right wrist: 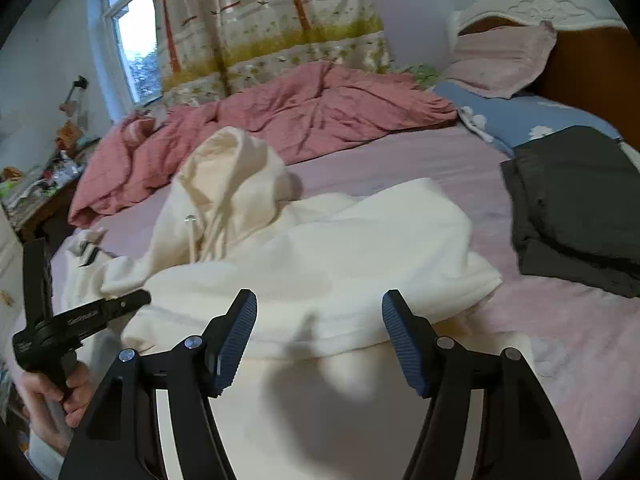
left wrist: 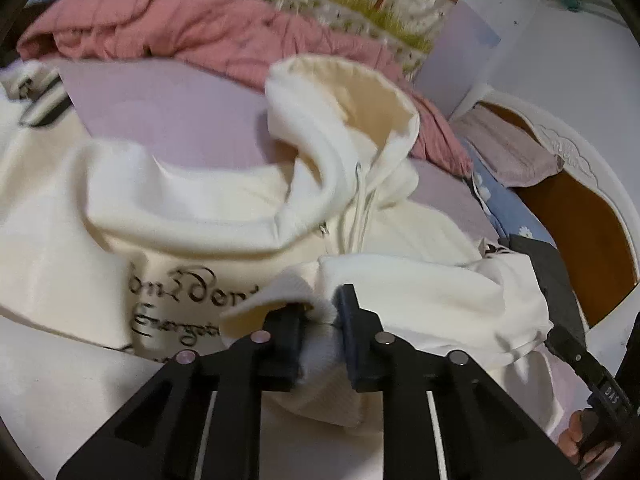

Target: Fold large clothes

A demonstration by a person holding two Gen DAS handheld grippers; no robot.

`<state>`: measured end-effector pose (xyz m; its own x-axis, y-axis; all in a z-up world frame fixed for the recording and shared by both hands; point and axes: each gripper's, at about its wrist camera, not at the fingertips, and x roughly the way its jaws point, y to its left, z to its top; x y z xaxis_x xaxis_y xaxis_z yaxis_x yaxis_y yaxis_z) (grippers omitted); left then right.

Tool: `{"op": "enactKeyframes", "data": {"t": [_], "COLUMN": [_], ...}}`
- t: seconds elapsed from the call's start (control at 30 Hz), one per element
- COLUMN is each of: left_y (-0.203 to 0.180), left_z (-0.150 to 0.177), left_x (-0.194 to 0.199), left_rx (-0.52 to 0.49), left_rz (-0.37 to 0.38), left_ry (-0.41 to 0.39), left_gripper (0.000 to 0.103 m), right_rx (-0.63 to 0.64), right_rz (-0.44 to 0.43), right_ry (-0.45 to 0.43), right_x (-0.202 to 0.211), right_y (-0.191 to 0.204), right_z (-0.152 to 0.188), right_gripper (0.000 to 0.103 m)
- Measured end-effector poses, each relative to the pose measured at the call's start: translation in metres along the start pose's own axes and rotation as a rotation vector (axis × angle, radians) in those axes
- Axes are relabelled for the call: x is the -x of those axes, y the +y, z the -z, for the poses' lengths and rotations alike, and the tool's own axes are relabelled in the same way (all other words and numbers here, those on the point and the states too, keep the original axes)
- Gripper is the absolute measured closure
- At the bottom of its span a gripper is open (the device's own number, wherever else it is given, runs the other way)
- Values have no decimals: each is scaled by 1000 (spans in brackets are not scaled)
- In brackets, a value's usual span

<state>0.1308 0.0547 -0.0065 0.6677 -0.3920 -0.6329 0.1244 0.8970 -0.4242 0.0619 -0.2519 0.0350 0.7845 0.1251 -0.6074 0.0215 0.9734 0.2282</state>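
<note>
Hoodie: my cream hooded sweatshirt lies rumpled on the lilac bed sheet, hood raised, black script print facing up.
Cuff: a ribbed cuff of it sits bunched between my left pads.
Left tongs: pressed together, pinching that cuff.
Right tongs: spread wide over the near folded edge, pads touching nothing.
Beside it: a folded dark grey garment lies well to the right on the sheet.
Behind: a crumpled pink quilt, then a blue cloud-print pillow by the white headboard.
</note>
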Motion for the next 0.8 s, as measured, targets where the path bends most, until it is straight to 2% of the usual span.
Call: {"op": "enactKeyframes", "data": {"t": [0.03, 0.1, 0.2, 0.27, 0.33, 0.37, 0.43, 0.47, 0.57, 0.63, 0.7, 0.77, 0.8], "left_y": [-1, -1, 8, 15, 21, 24, 33, 40, 54, 54, 54, 52, 51], "left_z": [0, -2, -11, -15, -17, -16, -14, -13, -17, -19, -17, -11, -9], "left_x": [7, 21, 49, 69, 81, 84, 87, 88, 83, 74, 62, 53, 48], "left_rx": [-28, -62, -62, -93, -179, -204, -211, -195, -137, -135, -155, -187, -202], "left_rz": [-31, -120, -236, -348, -379, -424, -486, -494, -535, -590, -636, -668, -675], "left_ry": [-32, -121, -241, -329, -357, -368, -374, -365, -338, -316, -279, -251, -239], "left_gripper": [88, 89, 91, 91, 91, 91, 91, 91, 90, 90, 90, 90, 90], "right_rx": [-1, -10, -13, 26, 102, 130, 100, 25, -222, -304, -289, -199, -145], "right_rz": [-3, 49, 100, 129, 192, 230, 273, 269, 229, 160, 57, -45, -110], "right_ry": [7, -1, 1, -6, -30, -45, -82, -99, -126, -103, -56, 22, 73], "right_x": [0, -1, -4, -4, -2, 0, 8, 13, 21, 16, 2, -19, -32], "right_y": [-2, -9, -16, -18, -20, -25, -44, -63, -111, -127, -126, -106, -91], "right_z": [1, 2, 0, -4, -12, -16, -25, -30, -35, -42, -53, -61, -62], "right_gripper": [34, 34, 34, 34, 34, 34, 34, 34, 34, 35, 38, 42, 48]}}
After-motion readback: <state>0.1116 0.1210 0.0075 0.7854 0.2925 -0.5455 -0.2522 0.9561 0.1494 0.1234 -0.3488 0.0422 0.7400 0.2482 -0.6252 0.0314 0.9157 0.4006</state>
